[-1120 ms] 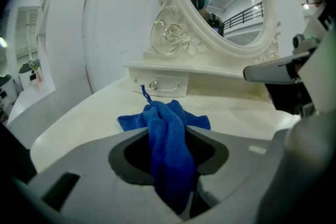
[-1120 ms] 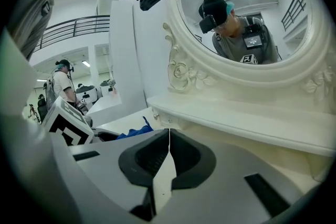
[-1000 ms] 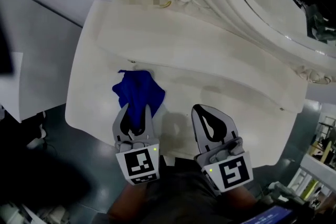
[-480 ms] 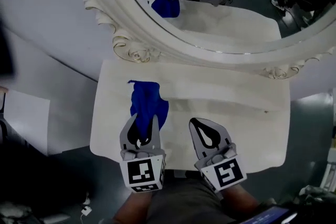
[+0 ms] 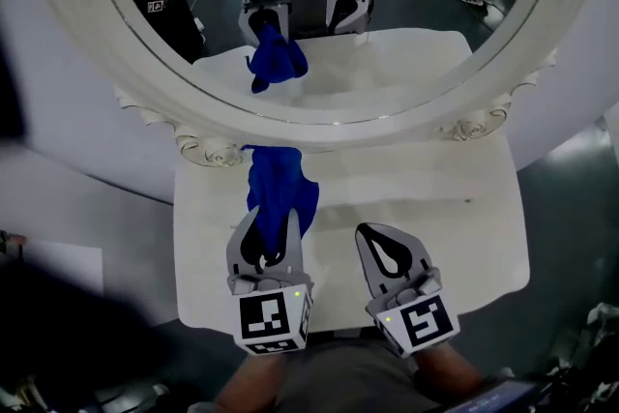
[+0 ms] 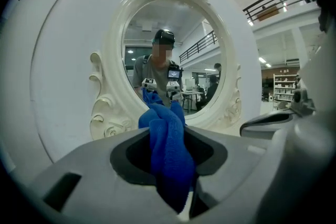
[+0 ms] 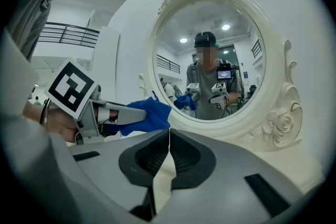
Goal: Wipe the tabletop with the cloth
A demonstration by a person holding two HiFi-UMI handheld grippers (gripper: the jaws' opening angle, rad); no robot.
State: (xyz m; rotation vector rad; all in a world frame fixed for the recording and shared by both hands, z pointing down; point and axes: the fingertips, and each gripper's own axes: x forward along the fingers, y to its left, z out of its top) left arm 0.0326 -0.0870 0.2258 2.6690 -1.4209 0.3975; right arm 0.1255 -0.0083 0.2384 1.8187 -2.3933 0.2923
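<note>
Cloth (image 5: 279, 193) is clamped in the left gripper (image 5: 270, 221); right gripper (image 5: 371, 235) is closed, empty; cloth should be pressed flat on tabletop (image 5: 426, 198).

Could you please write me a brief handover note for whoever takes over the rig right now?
Left gripper: shut on the blue cloth, which is bunched in its grip.
Right gripper: shut, empty.
Both are over the white tabletop, facing the oval mirror.
Done: cloth grasped.
To do: wipe the tabletop; whether any of it is wiped already cannot be told.
</note>
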